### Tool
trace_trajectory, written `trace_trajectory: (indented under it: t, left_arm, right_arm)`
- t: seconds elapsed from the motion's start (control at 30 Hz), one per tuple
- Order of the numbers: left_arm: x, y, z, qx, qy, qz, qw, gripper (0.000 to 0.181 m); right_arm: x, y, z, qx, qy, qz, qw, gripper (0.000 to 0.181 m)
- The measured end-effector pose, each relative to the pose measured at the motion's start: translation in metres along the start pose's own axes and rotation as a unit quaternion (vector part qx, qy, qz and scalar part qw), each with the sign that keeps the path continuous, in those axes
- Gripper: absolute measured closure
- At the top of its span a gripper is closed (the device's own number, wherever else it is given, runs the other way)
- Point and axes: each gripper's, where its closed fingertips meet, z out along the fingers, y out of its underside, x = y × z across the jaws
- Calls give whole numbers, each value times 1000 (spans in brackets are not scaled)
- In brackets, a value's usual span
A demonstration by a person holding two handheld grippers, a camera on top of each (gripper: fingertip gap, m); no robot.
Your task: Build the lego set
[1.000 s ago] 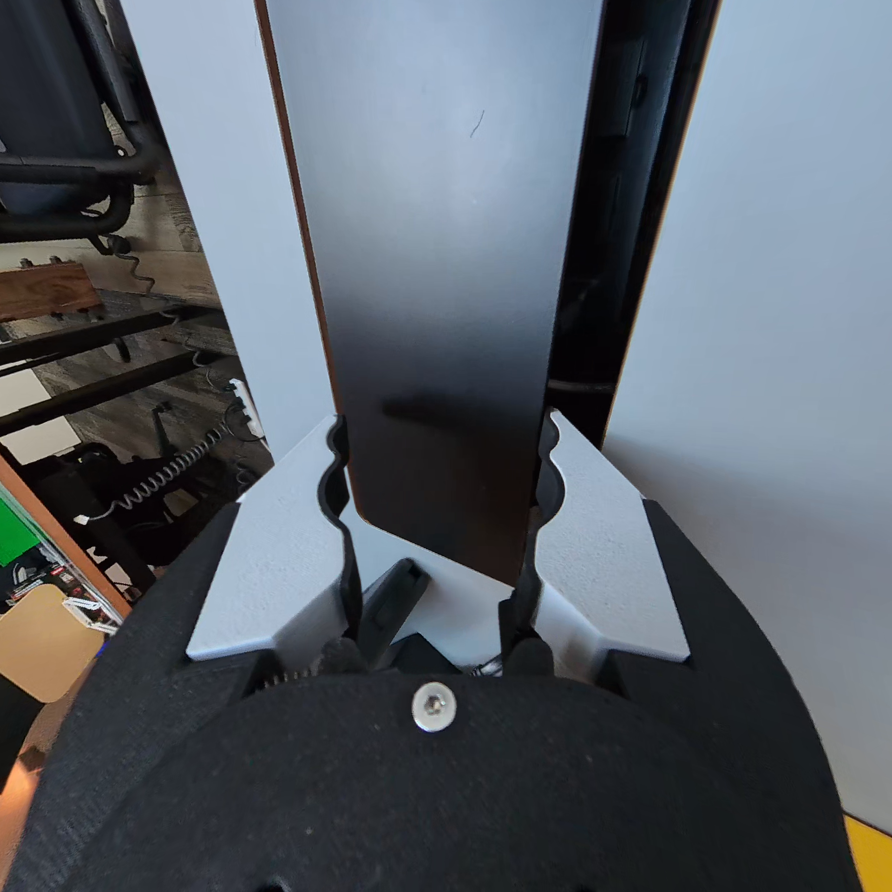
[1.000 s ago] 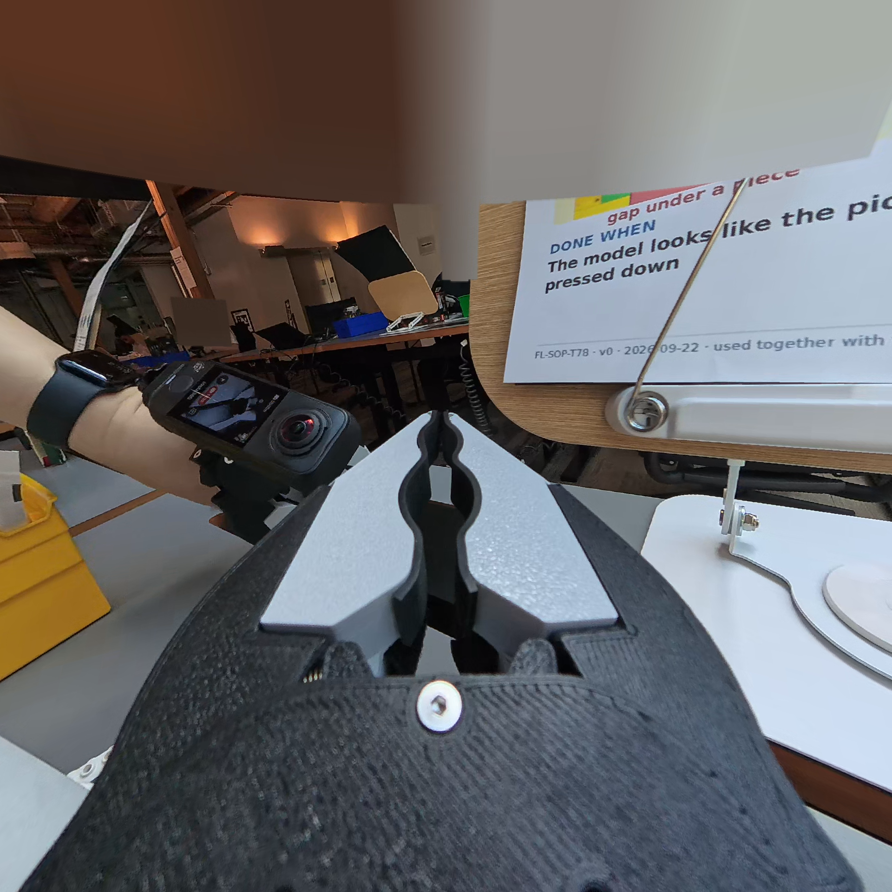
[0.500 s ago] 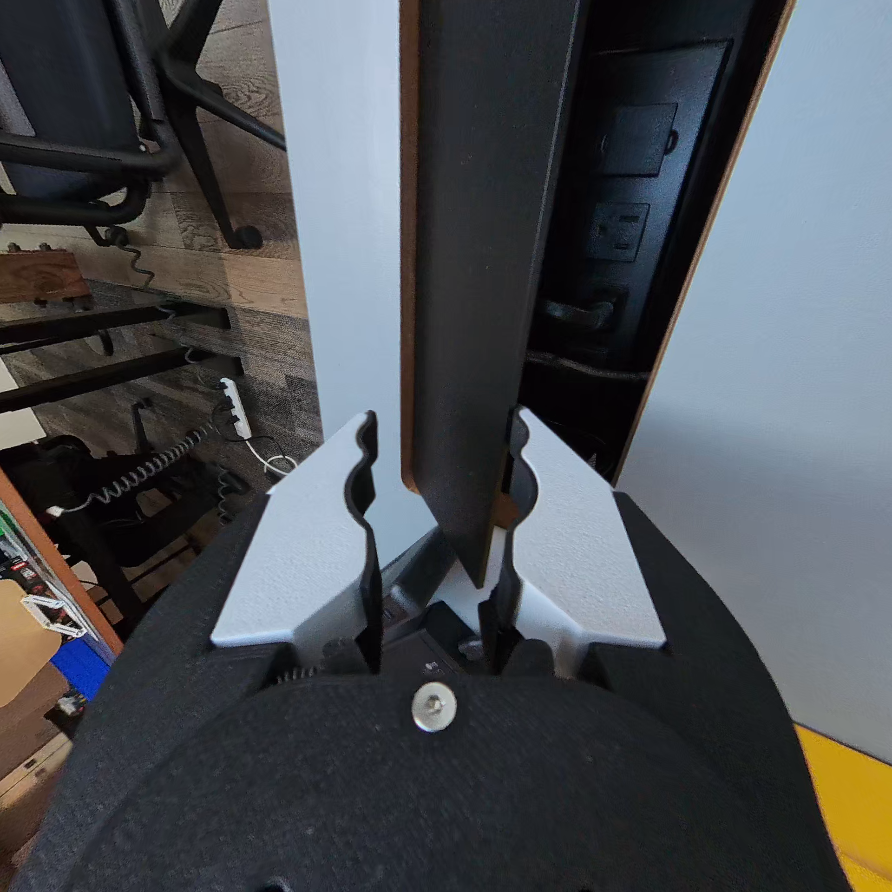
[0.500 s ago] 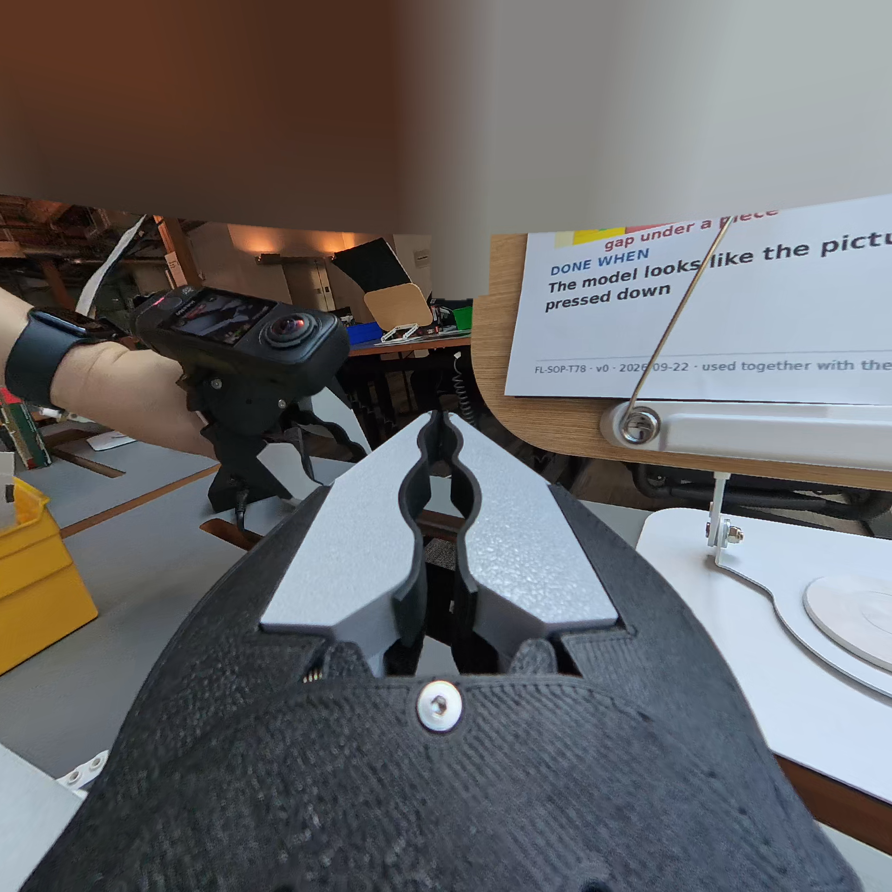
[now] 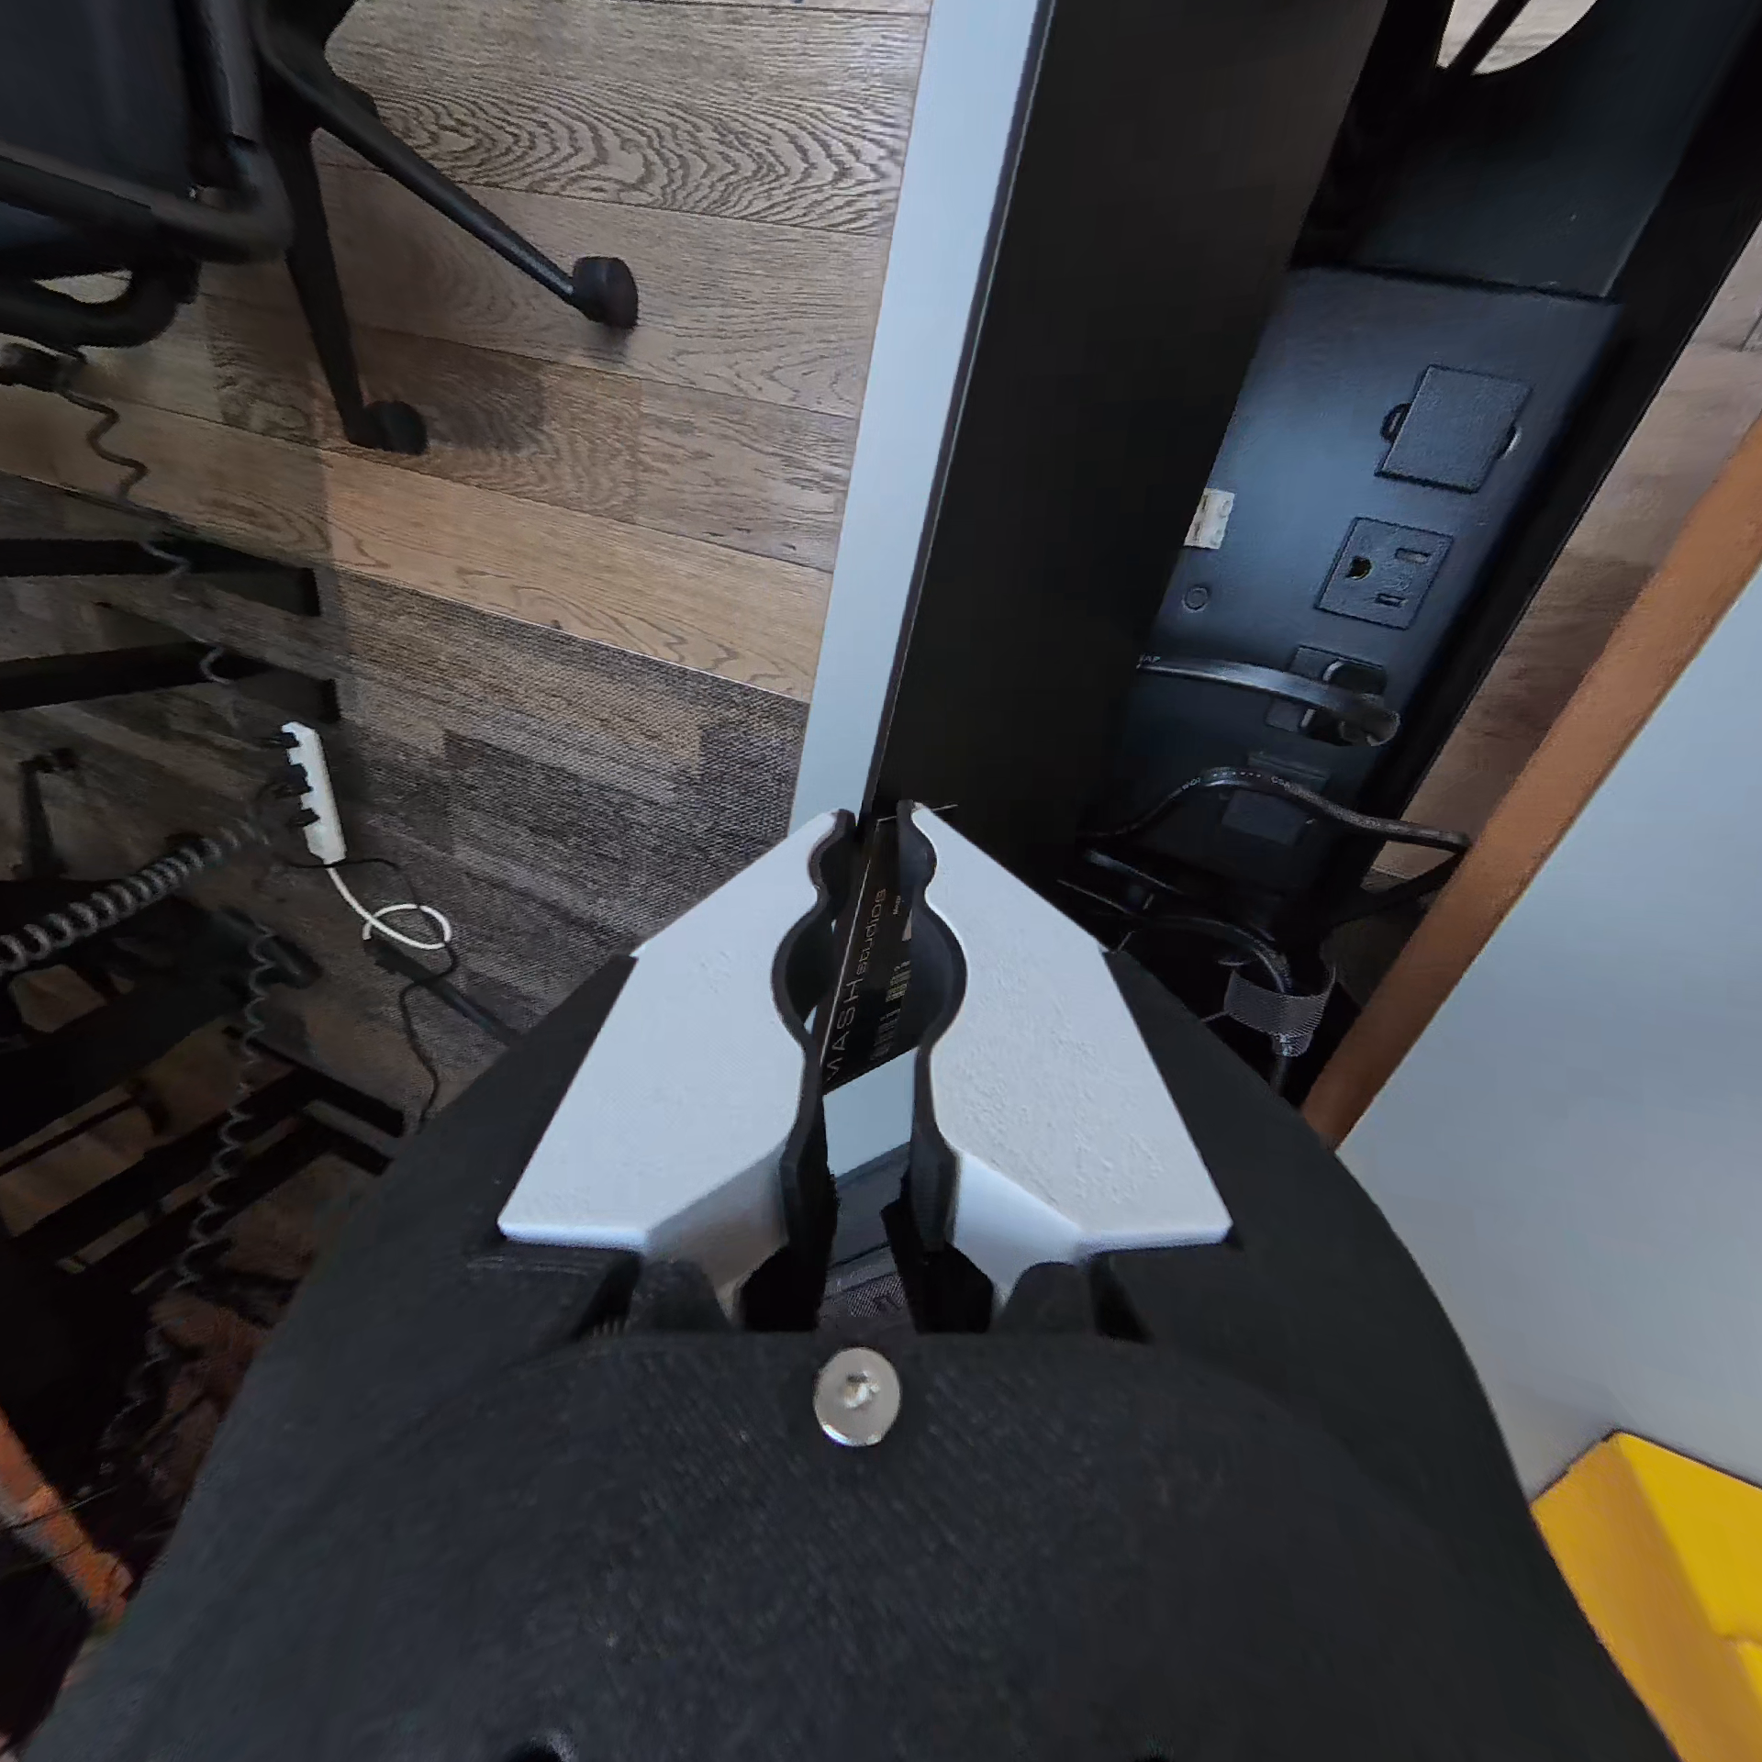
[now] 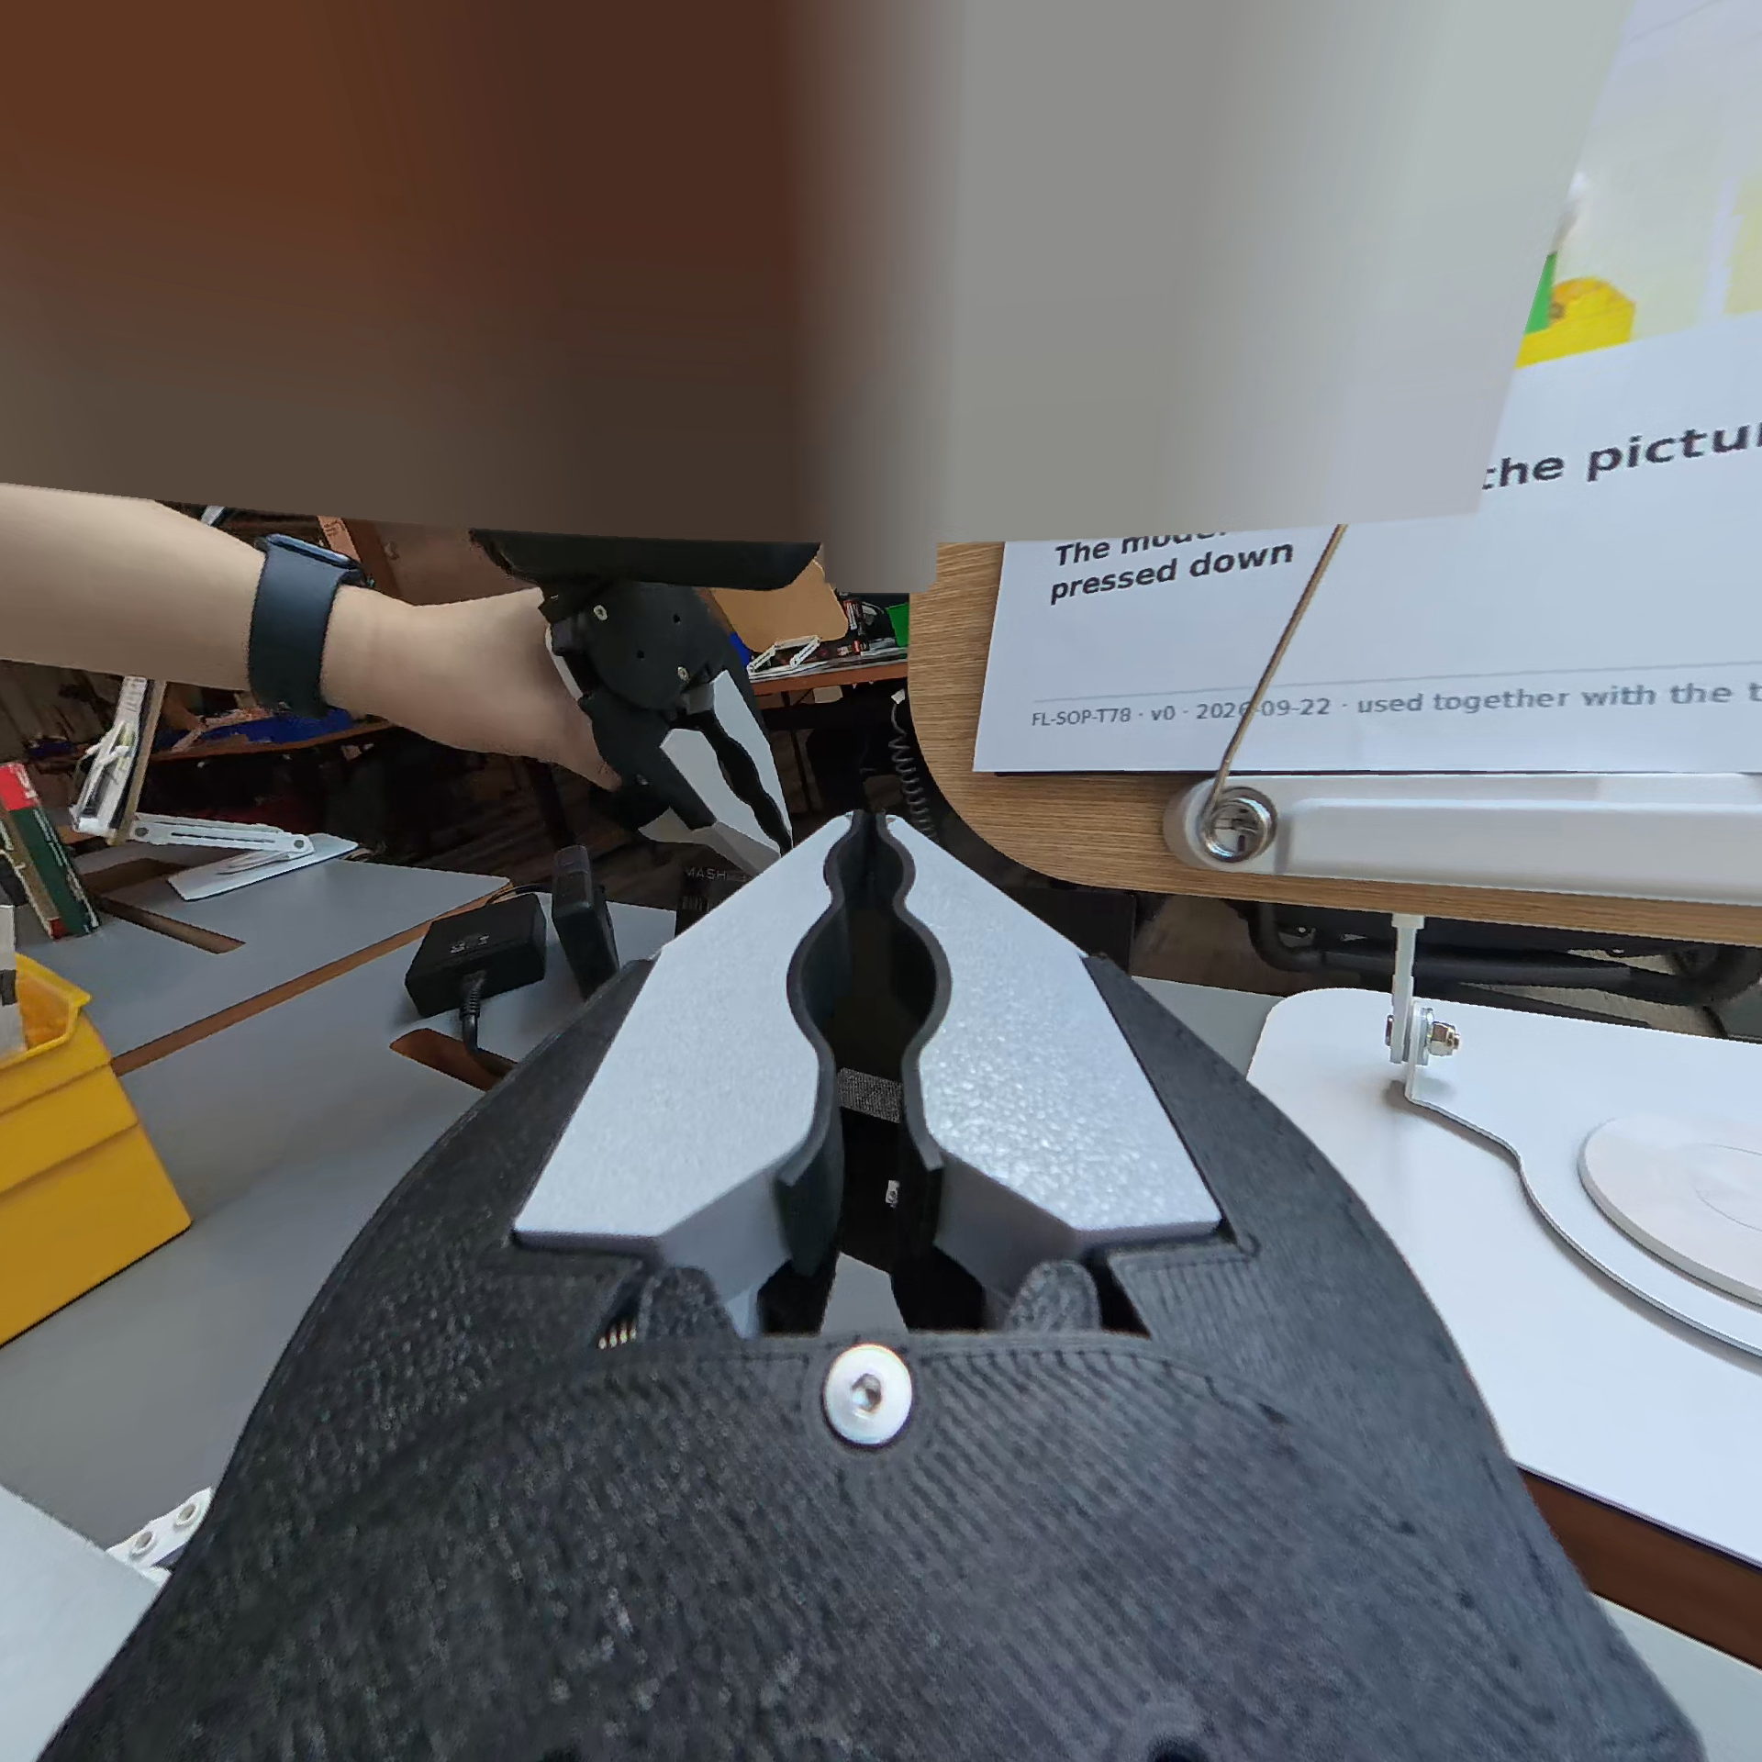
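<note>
We see our left gripper nearly closed on a thin black panel's edge, right gripper closed, empty. No lego visible; tugging the panel risks slipping.

Left gripper pointing steeply downward, fingers nearly meeting at the tips; right gripper lying level, tips pressing together; left hand gripping its handle.
</note>
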Motion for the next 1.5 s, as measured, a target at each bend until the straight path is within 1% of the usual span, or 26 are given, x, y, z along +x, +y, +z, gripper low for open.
trace_trajectory:
  t: [0.07,0.13,0.2,0.27,0.33,0.37,0.4,0.47,0.5,0.53,0.57,0.67,0.73,0.83,0.93,1.0,1.03,1.17,1.27,1.33,1.5]
  left_arm:
    - [-1,0,-1,8,5,-16,1000,172]
    - [-10,-3,-8,26,-35,-7,999,157]
    - [-14,-14,-29,69,-73,4,995,153]
    - [0,-32,-55,127,-78,14,989,145]
    - [36,-48,-68,167,-33,22,985,146]
    - [55,-54,-65,173,-3,25,985,145]
    - [74,-57,-56,167,28,29,985,142]
    - [101,-55,-26,129,73,47,988,138]
    - [106,-54,-10,108,81,60,989,139]
    - [109,-55,4,95,84,71,989,140]
    - [111,-58,15,90,89,78,989,148]
    - [111,-64,42,83,81,108,987,145]
    - [115,-61,57,65,87,118,987,145]
    - [112,-57,74,59,67,149,985,155]
    - [109,-53,82,65,44,192,978,162]
    - [109,-54,82,70,44,194,978,165]
    - [109,-54,83,67,44,193,978,164]
    - [109,-55,85,51,68,149,985,163]
    - [116,-57,86,34,92,110,989,156]
    - [119,-60,88,33,86,126,988,158]
    - [117,-65,93,28,27,204,978,158]
  right_arm:
    - [0,0,0,1,-2,7,1000,181]
    - [1,1,0,-1,-2,5,1000,181]
    - [1,0,-1,1,-1,2,1000,181]
    - [2,-1,-1,3,1,1,1000,181]
    - [4,-2,-2,6,3,3,1000,181]
    - [3,-3,-2,8,3,2,1000,181]
    - [3,-5,-3,11,4,-2,1000,181]
    - [3,-8,-5,17,12,-20,1000,181]
    - [2,-9,-6,20,15,-30,999,181]
    - [0,-10,-6,20,13,-38,999,181]
    - [-1,-8,-5,15,12,-43,999,181]
    - [0,-7,-4,11,11,-35,999,181]
    - [3,-9,-5,18,15,-30,999,181]
    - [7,-12,-7,25,19,-26,999,181]
    - [7,-12,-7,25,18,-24,999,181]
    - [7,-12,-7,27,19,-23,999,181]
    - [7,-13,-7,28,18,-21,999,181]
    - [9,-14,-8,31,21,-19,999,181]
    - [9,-17,-10,37,21,-16,999,181]
    - [9,-17,-10,38,21,-17,999,181]
    - [8,-18,-11,40,20,-20,999,181]
